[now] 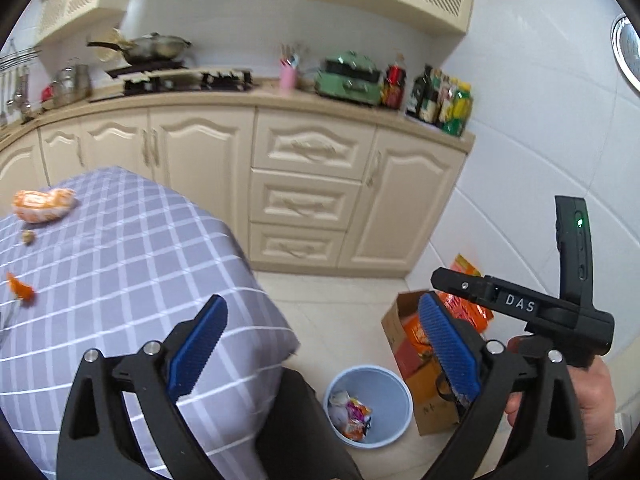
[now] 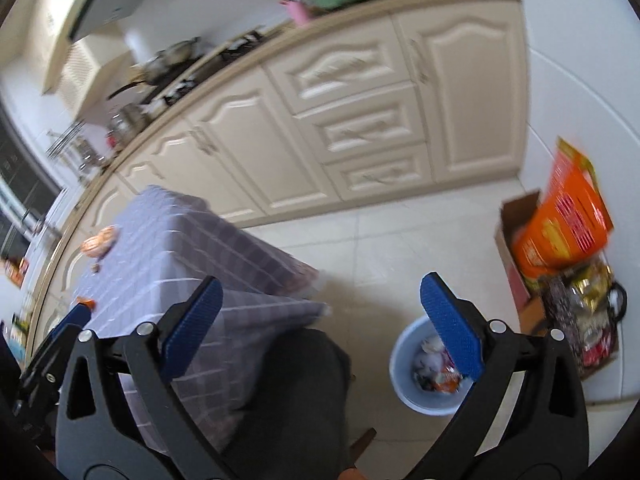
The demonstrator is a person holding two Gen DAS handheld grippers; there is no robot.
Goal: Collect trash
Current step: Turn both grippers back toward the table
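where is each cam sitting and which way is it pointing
Left wrist: sits on the left gripper, looking forward and down past the checked tablecloth at the cabinets; its open blue pads, the right gripper's body and the hand holding it show.
Right wrist: sits on the right gripper, tilted, looking down at the floor; its open pads and a dark-clothed leg show.
Shared: the blue trash bin holding wrappers, the cardboard box, the tablecloth.

Bright, even, soft-shadowed daylight throughout. Strong fisheye bending with black vignetted corners in both views. Sharp in the left wrist view; heavily motion-smeared cabinets and tablecloth in the right.
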